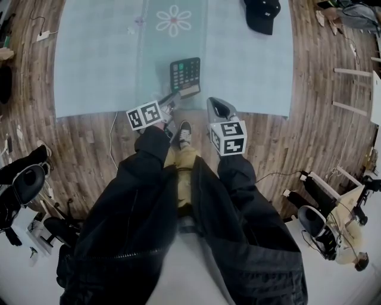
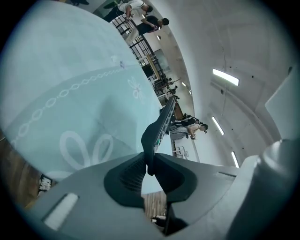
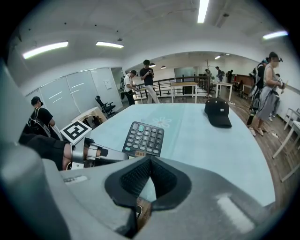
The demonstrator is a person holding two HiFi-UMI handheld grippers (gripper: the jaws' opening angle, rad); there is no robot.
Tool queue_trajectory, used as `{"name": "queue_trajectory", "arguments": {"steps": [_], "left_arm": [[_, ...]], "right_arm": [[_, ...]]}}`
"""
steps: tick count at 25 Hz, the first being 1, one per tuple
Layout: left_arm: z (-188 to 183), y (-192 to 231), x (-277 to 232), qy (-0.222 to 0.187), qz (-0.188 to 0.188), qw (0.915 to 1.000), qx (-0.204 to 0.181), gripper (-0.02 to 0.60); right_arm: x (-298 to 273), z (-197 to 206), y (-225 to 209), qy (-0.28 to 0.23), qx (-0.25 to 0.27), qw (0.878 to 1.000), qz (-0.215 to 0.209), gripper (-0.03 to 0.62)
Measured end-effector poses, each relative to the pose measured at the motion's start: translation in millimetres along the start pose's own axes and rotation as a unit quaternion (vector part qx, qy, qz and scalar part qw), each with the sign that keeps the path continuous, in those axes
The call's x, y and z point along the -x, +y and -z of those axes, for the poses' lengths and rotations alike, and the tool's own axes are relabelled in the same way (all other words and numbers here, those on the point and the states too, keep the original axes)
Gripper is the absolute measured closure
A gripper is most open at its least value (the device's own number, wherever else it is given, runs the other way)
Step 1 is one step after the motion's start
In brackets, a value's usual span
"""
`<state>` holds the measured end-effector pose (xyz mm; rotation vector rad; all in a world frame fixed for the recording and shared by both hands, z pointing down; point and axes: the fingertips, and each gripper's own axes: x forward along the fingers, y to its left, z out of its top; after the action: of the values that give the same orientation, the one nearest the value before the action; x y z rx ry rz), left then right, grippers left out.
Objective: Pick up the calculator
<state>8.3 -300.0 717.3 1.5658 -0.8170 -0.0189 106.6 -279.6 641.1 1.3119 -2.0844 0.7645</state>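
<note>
The dark calculator point(image 1: 185, 76) lies at the near edge of a pale blue tablecloth point(image 1: 101, 59), with its keys facing up. My left gripper point(image 1: 172, 99) reaches its near left corner. In the left gripper view the calculator point(image 2: 159, 125) shows edge-on, and the left gripper point(image 2: 149, 161) is shut on its rim, both pads pressing on it. The right gripper view shows the calculator point(image 3: 144, 138) with the left gripper point(image 3: 112, 156) at its near edge. My right gripper point(image 1: 218, 107) hovers just right of the calculator and apart from it. The right gripper point(image 3: 150, 163) is shut on nothing.
A black cap point(image 1: 262, 13) lies at the far right of the cloth point(image 3: 218, 112). A cable point(image 1: 112, 140) runs over the wooden floor point(image 1: 77, 143) on the left. My legs and a shoe point(image 1: 184, 134) are below the grippers. Chairs point(image 1: 27, 181) stand at both sides. Several people point(image 3: 147, 79) stand beyond the table.
</note>
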Motion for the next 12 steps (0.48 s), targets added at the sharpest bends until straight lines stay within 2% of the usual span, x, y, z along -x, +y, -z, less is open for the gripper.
{"name": "queue_trajectory", "arguments": {"steps": [3, 6, 12], "left_arm": [[-25, -21, 5, -0.029, 0.010, 0.9990, -0.033, 0.529], [-55, -49, 19, -0.065, 0.014, 0.9940, -0.087, 0.529], [-112, -133, 47, -0.137, 0.040, 0.9711, -0.192, 0.529]], "right_arm": [[8, -22, -5, -0.032, 0.011, 0.999, 0.011, 0.592], [21, -53, -3, -0.075, 0.026, 0.997, 0.021, 0.592], [57, -131, 8, -0.167, 0.056, 0.984, 0.026, 0.592]]}}
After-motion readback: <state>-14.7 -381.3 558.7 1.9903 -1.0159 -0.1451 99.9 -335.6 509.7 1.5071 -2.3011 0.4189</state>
